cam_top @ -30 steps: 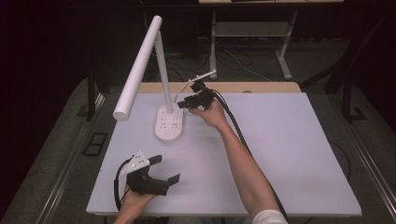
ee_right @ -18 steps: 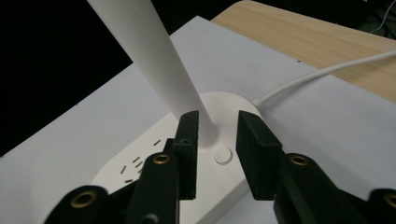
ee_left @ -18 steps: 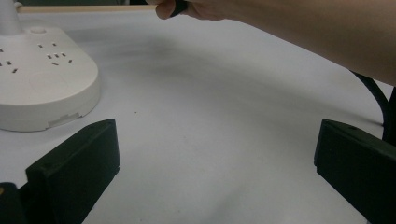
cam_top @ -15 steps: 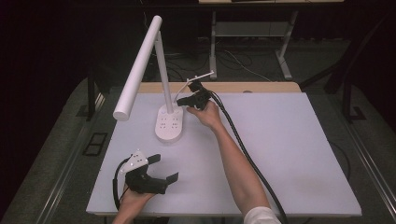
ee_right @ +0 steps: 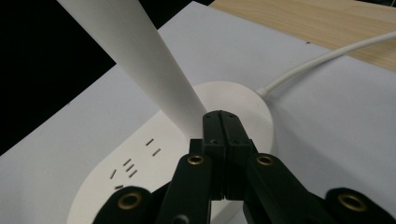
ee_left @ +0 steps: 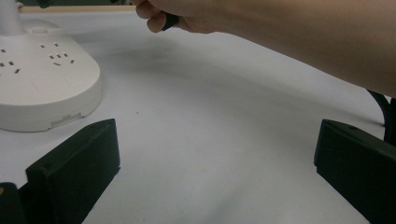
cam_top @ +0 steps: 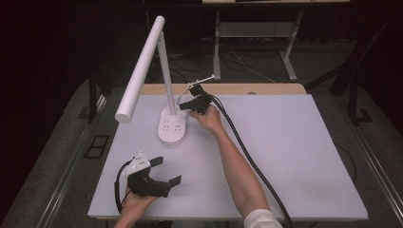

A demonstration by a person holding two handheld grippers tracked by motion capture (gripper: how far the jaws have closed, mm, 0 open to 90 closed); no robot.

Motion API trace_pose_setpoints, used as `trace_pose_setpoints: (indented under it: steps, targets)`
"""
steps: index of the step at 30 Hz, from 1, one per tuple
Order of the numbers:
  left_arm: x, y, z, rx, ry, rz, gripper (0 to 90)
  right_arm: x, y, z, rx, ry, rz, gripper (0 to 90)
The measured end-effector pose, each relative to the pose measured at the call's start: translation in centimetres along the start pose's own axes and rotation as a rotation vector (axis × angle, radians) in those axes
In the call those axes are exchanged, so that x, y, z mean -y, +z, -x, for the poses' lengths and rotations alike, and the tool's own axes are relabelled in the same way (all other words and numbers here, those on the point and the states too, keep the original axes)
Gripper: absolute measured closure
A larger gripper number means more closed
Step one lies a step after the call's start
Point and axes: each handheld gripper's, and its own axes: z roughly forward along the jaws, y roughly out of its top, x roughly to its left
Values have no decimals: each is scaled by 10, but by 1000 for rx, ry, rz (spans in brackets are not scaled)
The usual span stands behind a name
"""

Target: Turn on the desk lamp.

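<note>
The white table (cam_top: 294, 156) is evenly and softly lit from above, while everything beyond its edges sinks into near-black, with only faint floor and furniture shapes behind it. Shadows on the table are weak: a soft grey smudge lies under the forearm (ee_left: 299, 42) in the left gripper view, where the near black jaws look slightly soft. In the right gripper view the lamp (ee_right: 154, 70) glows bright without glare, its upper stem blurred.
</note>
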Motion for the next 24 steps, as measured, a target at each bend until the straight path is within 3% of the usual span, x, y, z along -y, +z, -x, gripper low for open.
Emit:
trace_pose_setpoints:
  steps: [15,18,24]
  targets:
    - [0,2,0,4,6,-8,0,8,16,3,22,13,-22,899]
    - [0,2,0,5,7,-8,0,11,16,6,5,36,-8,900]
    - [-1,2,0,3,5,-4,0,13,16,6,10,29,4,900]
